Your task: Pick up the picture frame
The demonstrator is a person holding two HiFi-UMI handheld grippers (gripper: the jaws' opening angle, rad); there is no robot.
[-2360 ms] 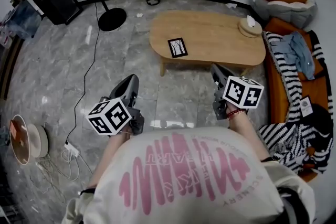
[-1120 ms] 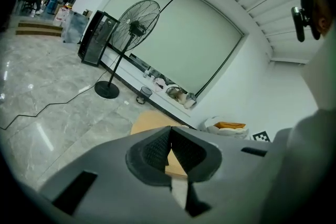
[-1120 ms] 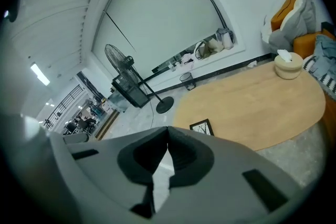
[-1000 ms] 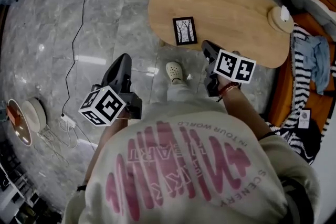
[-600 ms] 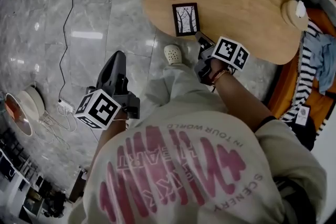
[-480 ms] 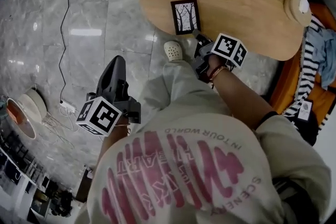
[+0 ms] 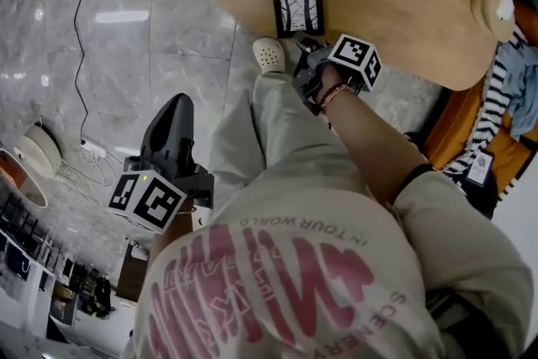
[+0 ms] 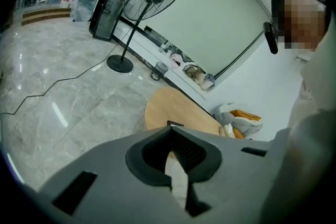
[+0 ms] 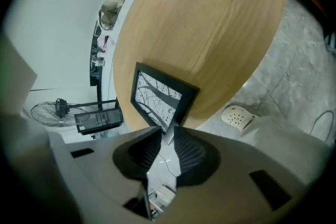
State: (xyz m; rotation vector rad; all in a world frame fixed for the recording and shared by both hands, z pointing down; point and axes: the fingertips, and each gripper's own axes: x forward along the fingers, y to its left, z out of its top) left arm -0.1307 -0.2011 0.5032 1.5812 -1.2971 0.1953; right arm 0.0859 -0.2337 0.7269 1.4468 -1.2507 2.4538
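The picture frame [image 7: 297,5] lies flat, print side up, close to the lower rim of the wooden desk [image 7: 395,4], in the upper middle of the head view. It looks light and stiff: a thin black border round a tree print. The face is probably glazed, so likely slick and breakable. The raised border at the near edge or corner seems the safest hold, not the face. The right gripper [image 7: 304,44] sits just below it, its jaws opening to a narrow gap, with the frame's near corner at their mouth but not pinched. The left gripper [image 7: 175,109], lower left over the floor, has its jaws pressed together on nothing.
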